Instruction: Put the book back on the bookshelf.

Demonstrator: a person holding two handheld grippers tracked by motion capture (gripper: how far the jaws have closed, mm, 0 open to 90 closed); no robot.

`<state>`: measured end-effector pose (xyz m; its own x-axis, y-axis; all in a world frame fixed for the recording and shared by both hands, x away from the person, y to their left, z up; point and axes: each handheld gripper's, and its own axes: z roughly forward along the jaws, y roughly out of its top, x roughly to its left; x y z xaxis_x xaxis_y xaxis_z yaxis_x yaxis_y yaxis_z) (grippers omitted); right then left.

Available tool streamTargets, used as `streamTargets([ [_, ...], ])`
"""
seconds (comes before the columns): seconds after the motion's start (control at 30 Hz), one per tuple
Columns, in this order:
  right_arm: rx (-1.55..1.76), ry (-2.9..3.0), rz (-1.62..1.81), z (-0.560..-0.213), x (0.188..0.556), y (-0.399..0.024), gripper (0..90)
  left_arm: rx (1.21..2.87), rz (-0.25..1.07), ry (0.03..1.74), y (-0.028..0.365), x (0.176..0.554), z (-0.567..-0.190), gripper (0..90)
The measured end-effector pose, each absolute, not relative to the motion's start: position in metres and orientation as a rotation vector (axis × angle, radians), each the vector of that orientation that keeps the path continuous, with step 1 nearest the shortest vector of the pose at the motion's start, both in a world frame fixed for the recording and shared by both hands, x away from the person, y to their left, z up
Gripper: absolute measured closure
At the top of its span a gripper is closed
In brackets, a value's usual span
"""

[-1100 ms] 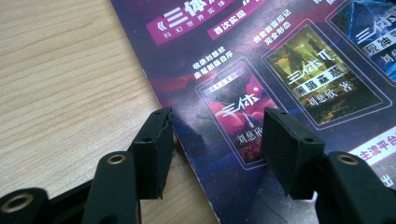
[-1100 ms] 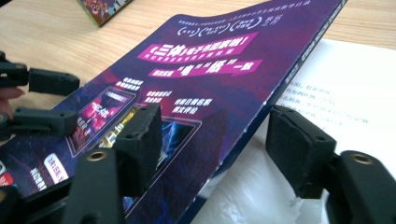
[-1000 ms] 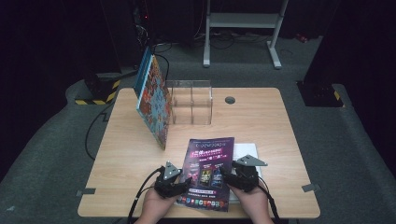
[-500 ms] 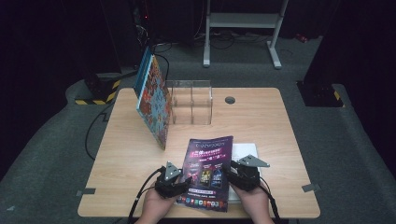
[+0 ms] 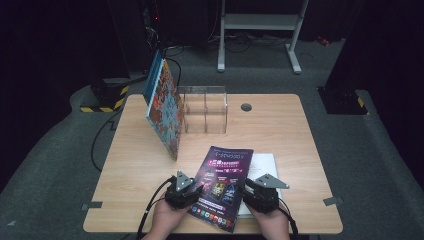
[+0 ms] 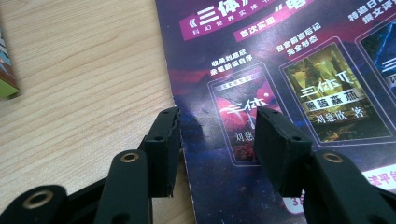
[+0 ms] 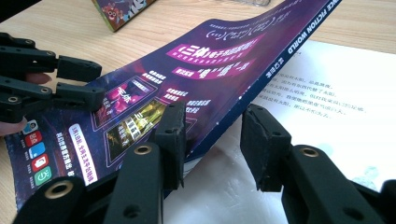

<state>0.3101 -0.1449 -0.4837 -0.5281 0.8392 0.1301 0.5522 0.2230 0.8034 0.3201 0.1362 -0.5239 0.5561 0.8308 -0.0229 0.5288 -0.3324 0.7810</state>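
Observation:
A purple magazine (image 5: 225, 185) lies near the table's front edge, over a white printed sheet (image 5: 265, 162). My left gripper (image 5: 197, 192) is at its left edge and my right gripper (image 5: 248, 192) at its spine side. In the left gripper view the jaws (image 6: 217, 126) straddle the cover's (image 6: 280, 56) left edge; they have just been closing, and a wide gap remains. In the right gripper view the magazine's (image 7: 187, 70) spine edge is raised off the sheet (image 7: 336, 93) and runs between my jaws (image 7: 215, 126), which have narrowed but stand apart. The left gripper (image 7: 88, 81) shows at the far side.
A colourful picture book (image 5: 165, 110) leans upright against a clear acrylic holder (image 5: 205, 107) at the table's back left. A round cable hole (image 5: 246, 107) sits behind. A cable trails from the left gripper off the table's front edge.
The magazine's near end has crept slightly toward the table's front edge. Both hands stay almost where they were.

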Motion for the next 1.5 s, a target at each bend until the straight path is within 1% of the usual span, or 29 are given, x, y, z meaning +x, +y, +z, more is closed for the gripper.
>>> streamTargets([
  [0.1,1.307,2.154,1.204,-0.484,0.317,-0.145,53.8,2.013,0.488,1.091,0.137,0.321,-0.524,51.2],
  [0.3,1.346,2.154,1.220,-0.482,0.333,-0.144,49.0,2.009,0.474,1.093,0.140,0.322,-0.525,51.0],
  [0.4,1.364,2.135,1.228,-0.482,0.333,-0.144,47.7,2.002,0.463,1.101,0.140,0.322,-0.525,51.0],
  [0.47,1.343,2.140,1.220,-0.482,0.333,-0.144,53.8,2.000,0.461,1.102,0.140,0.322,-0.525,51.0],
  [0.63,1.351,2.146,1.239,-0.482,0.335,-0.148,61.3,1.996,0.443,1.108,0.141,0.324,-0.525,50.9],
  [0.8,1.321,2.145,1.249,-0.482,0.331,-0.146,65.1,2.000,0.462,1.102,0.141,0.322,-0.525,51.3],
  [0.97,1.295,2.167,1.238,-0.473,0.333,-0.137,69.3,1.987,0.472,1.125,0.141,0.322,-0.525,52.9],
  [1.1,1.252,2.154,1.268,-0.469,0.328,-0.135,71.0,1.995,0.495,1.113,0.140,0.321,-0.525,52.9],
  [1.5,1.170,2.126,1.347,-0.464,0.307,-0.135,72.1,1.999,0.493,1.105,0.139,0.321,-0.525,52.9],
])
